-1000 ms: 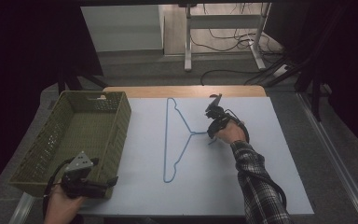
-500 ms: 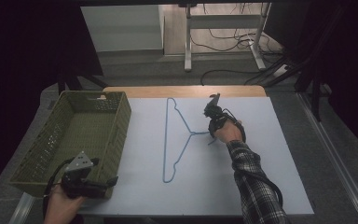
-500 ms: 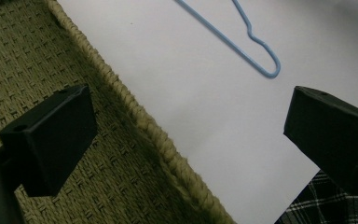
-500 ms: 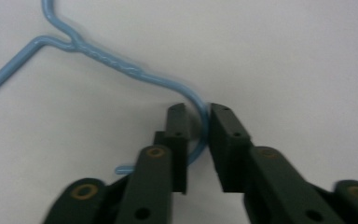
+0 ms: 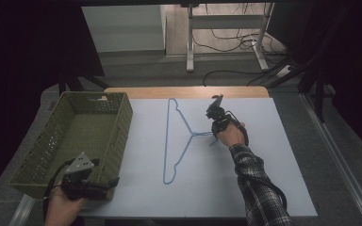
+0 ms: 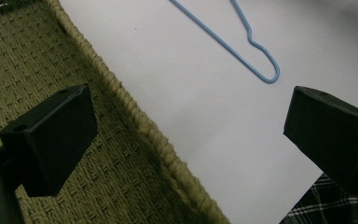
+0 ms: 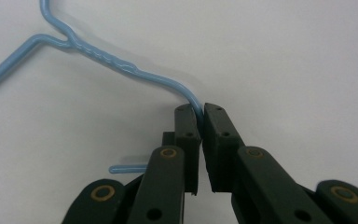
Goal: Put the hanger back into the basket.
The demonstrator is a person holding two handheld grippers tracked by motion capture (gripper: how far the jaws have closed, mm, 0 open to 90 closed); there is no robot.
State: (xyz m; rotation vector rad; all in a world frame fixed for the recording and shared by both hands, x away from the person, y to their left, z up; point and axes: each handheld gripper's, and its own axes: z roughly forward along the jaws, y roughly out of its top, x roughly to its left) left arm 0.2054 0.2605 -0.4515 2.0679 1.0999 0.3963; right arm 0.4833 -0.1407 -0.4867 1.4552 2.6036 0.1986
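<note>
Holding my left gripper (image 5: 87,181) low at the table's near left edge, jaws spread wide apart and empty, I hover it over the near corner of the olive-green woven plastic basket (image 5: 52,141), whose braided rim (image 6: 135,116) runs between the jaws in the left gripper view. Farther out, my right gripper (image 7: 199,112), gripped by my hand (image 5: 231,134) in a plaid sleeve (image 5: 259,188), is clamped on the hook of the light-blue wire clothes hanger (image 5: 174,141). The hanger lies flat on the white table surface (image 5: 264,179), just beside the basket, its hook pointing right.
</note>
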